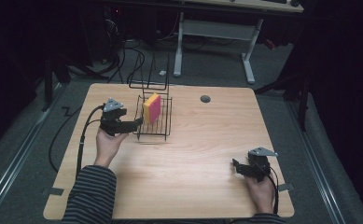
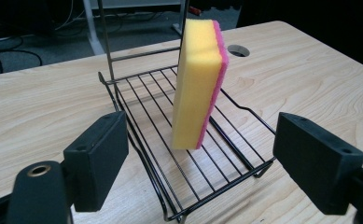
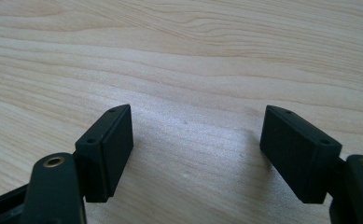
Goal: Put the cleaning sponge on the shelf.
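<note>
Sponge (image 2: 198,84): yellow foam block with a thin pink scouring layer on one broad face; rectangular, rounded corners; stands on edge, upright, on the floor of the wire rack.
Wire rack (image 2: 142,88): black, thin steel rods, open grid floor, low side rails and a tall back frame; sits near the tabletop's far-left corner.
Left gripper (image 1: 131,125): jaws spread wide and empty, just outside the rack's near-left rail, aimed at the sponge; nothing between the pads.
Right gripper (image 1: 236,167): jaws apart, holding nothing, resting near the tabletop's near-right corner over bare wood.
Tabletop (image 1: 207,140): pale wood-grain laminate, smooth, matt.
Handling, judged: the sponge is probably light, soft and compressible, with a grippy foam surface; not fragile.
Grip site, judged: pads on the two broad faces, yellow and pink, at mid-height; a gentle squeeze should suffice, since hard pinching would deform it.
Risk, judged: it may topple if nudged.
</note>
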`<state>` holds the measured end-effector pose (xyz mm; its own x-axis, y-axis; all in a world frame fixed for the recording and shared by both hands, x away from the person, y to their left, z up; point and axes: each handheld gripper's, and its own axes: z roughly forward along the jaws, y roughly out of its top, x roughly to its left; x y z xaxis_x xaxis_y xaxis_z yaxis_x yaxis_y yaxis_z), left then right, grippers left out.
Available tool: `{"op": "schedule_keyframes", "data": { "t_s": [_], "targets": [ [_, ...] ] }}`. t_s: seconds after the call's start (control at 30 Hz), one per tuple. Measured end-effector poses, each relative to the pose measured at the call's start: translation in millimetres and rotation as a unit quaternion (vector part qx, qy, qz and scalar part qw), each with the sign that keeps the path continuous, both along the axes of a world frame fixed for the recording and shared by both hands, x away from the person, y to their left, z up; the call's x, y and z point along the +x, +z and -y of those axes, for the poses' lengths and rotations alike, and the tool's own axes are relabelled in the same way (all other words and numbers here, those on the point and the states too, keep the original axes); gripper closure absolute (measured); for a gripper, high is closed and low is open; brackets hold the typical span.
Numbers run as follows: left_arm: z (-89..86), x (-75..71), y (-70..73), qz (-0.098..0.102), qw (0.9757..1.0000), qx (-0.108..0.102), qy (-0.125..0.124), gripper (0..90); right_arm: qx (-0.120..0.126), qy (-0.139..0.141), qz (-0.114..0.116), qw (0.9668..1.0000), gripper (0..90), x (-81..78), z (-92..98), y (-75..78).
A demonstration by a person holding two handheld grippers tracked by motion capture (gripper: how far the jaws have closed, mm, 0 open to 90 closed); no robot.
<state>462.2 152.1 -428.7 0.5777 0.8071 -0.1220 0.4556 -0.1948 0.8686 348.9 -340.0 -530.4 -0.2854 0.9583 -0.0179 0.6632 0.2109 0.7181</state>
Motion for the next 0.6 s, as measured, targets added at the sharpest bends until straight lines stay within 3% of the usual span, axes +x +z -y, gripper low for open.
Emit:
{"op": "schedule_keyframes", "data": {
  "t_s": [0.3,0.6],
  "targets": [
    [-12.0,-6.0,3.6,0.0,0.9998,-0.015,0.014,19.6,0.001,-0.001,-0.001,1.0,25.8,-0.1,-0.2,0.0],
    [-23.8,-16.5,6.2,0.012,0.9994,-0.029,0.017,19.4,0.0,0.0,0.0,1.0,25.8,-0.1,0.0,0.0]
  ]
}}
